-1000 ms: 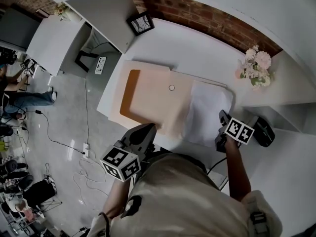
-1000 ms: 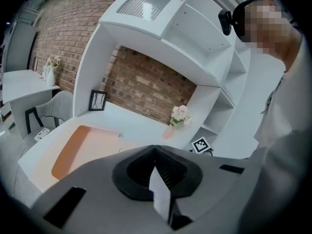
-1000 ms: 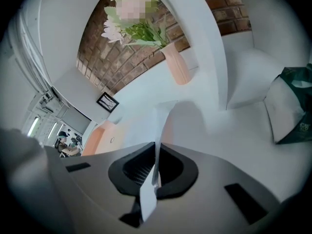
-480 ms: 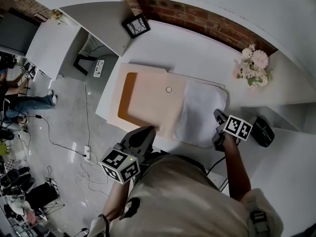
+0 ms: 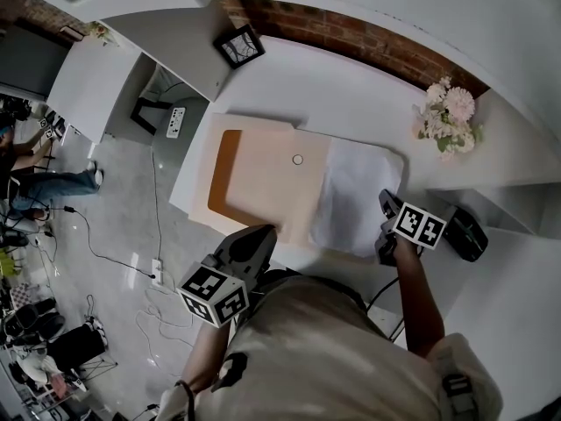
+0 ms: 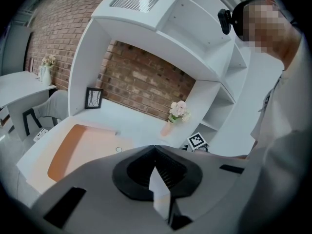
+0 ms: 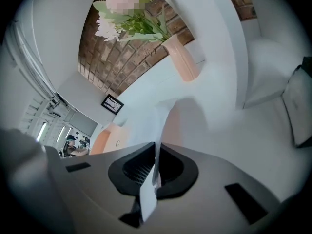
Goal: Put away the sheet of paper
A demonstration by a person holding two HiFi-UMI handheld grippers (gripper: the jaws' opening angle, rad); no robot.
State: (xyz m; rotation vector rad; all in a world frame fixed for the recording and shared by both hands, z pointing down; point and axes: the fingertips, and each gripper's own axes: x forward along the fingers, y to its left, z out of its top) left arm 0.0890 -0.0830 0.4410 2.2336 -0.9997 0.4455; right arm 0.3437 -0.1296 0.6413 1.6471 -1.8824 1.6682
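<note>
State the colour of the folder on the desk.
The folder is peach, orange at one edge; head view.

In the head view the person's torso [image 5: 324,349] hides the desk's [image 5: 333,95] near edge. The right gripper [image 5: 387,202] covers part of the sheet of paper's [image 5: 355,196] right edge. The picture frame's [image 5: 240,46] content is too small to tell.

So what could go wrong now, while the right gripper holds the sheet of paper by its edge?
1. The right gripper pinches the sheet of paper at one edge only, so a pull may crease or tear it.
2. The left gripper is shut and not on the folder, so the folder could slide along with the sheet.
</note>
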